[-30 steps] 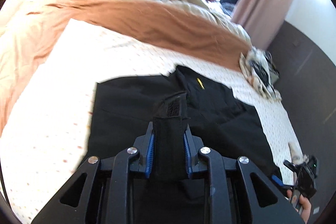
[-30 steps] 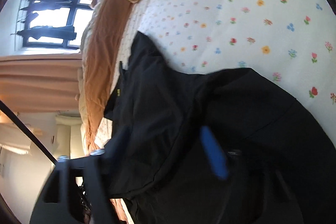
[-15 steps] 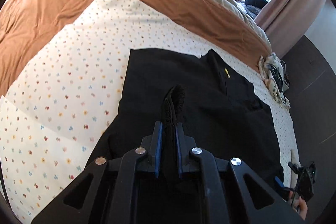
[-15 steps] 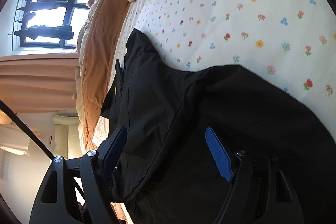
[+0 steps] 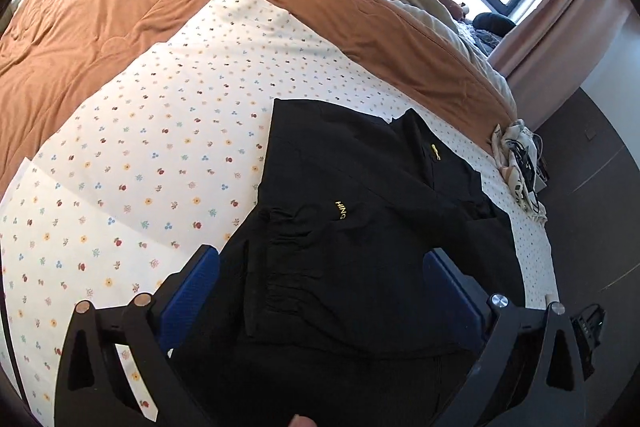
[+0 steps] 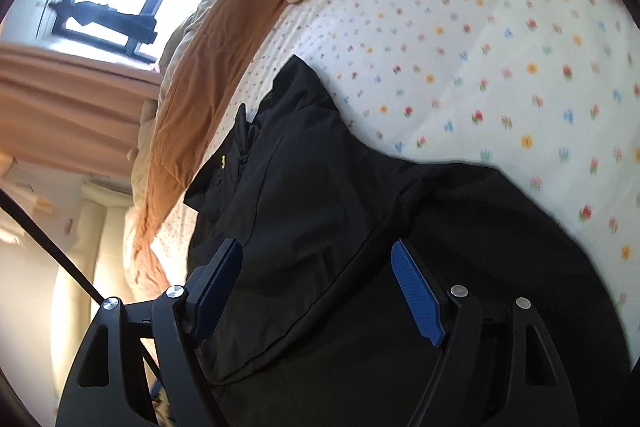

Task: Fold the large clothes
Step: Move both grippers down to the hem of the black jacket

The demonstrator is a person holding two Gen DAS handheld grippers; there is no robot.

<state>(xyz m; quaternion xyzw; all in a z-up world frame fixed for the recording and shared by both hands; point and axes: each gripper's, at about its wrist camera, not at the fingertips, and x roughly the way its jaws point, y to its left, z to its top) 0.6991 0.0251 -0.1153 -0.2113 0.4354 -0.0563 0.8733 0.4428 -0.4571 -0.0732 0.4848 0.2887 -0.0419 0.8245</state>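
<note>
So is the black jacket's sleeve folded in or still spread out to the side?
Folded in: the elastic cuff lies on top of the black jacket, by its yellow lettering.

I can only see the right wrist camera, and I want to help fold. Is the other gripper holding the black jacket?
Observer: No. The left gripper's jaws are opening, and the sleeve cuff lies loose between them on the jacket.
Operator: Is there any writing on it?
Observer: Yes, small yellow letters beside the cuff.
Operator: Could it slide off the bed?
Observer: Probably not. A strip of flowered sheet shows between it and the dark floor.
</note>
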